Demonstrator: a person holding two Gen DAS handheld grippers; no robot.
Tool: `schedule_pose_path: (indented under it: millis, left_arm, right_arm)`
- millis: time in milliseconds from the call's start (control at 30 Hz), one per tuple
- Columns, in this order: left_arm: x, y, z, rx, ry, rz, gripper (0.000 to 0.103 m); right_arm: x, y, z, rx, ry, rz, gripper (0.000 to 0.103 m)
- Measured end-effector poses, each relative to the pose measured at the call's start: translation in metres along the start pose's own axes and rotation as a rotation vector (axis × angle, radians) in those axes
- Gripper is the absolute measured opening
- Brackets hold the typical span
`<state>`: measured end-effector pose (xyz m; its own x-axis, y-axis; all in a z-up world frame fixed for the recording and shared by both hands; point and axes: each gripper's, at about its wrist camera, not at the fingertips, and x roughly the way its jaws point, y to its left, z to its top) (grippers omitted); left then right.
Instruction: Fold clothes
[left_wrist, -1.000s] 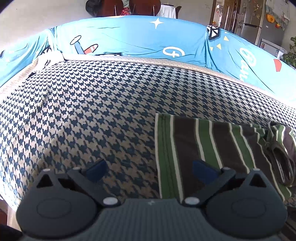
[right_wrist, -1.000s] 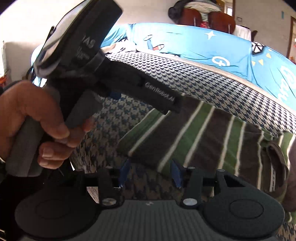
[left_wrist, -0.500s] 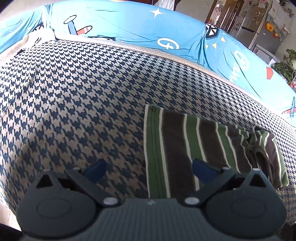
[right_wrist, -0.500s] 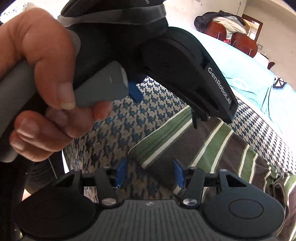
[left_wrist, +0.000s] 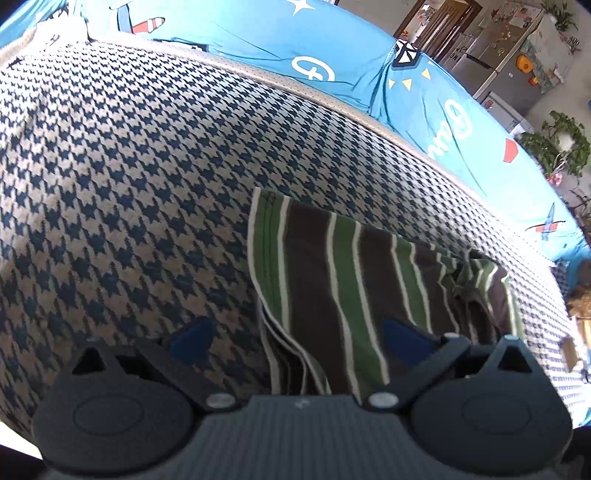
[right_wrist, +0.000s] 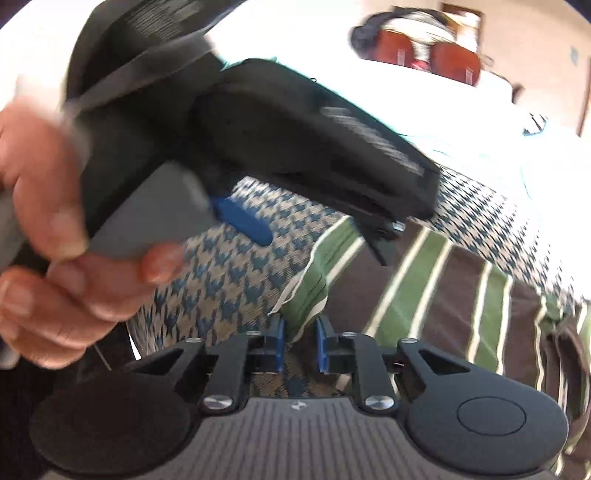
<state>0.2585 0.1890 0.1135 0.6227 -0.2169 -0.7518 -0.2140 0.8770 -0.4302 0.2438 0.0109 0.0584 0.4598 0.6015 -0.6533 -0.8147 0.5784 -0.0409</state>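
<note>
Since half a second ago, the striped shirt's (right_wrist: 424, 295) near corner has lifted off the houndstooth cover (left_wrist: 129, 184), bunched between the right gripper (right_wrist: 299, 343), whose tongs have narrowed onto it. This suggests a fold is starting. The left gripper (left_wrist: 295, 332) hangs spread wide above the hem. Motion blur hides whether the pinch is firm.

Green-and-brown striped garment (left_wrist: 332, 280), folded, flat on houndstooth cover (left_wrist: 129, 177), near corner lifted.
</note>
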Motion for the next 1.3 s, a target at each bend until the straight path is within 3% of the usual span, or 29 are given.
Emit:
schedule_pose_path:
  millis: [267,500,567,633,700,967,1067,1167,1300]
  left_arm:
    - [0.015,-0.001,-0.007,-0.041,0.085,-0.143,0.103]
    - [0.023,-0.008,-0.008,-0.047,0.108,-0.229,0.098]
    - [0.024,-0.01,-0.008,-0.049,0.107,-0.24,0.098]
    - [0.024,-0.011,-0.008,-0.055,0.106,-0.253,0.098]
    - [0.023,-0.01,-0.008,-0.062,0.106,-0.266,0.098]
    - [0.025,-0.004,-0.001,-0.094,0.129,-0.304,0.098]
    - [0.028,-0.003,0.003,-0.106,0.137,-0.307,0.098]
    - [0.029,0.001,0.007,-0.115,0.139,-0.288,0.099]
    - [0.037,0.004,0.017,-0.118,0.126,-0.237,0.1]
  right_arm:
    - [-0.009,-0.047,0.001,0.226,-0.033,0.098,0.017]
    - [-0.001,-0.044,-0.002,0.136,-0.007,0.065,0.017]
    - [-0.001,-0.042,-0.004,0.102,-0.006,0.056,0.024]
    - [0.0,-0.039,-0.005,0.076,-0.008,0.045,0.042]
    - [0.002,-0.036,-0.006,0.05,-0.01,0.036,0.05]
    - [0.023,-0.027,-0.006,-0.079,-0.005,-0.046,0.053]
    - [0.032,-0.031,-0.004,-0.119,-0.014,-0.108,0.051]
    - [0.036,-0.04,0.0,-0.107,-0.013,-0.121,0.022]
    - [0.033,-0.058,0.001,-0.077,-0.032,-0.124,0.014]
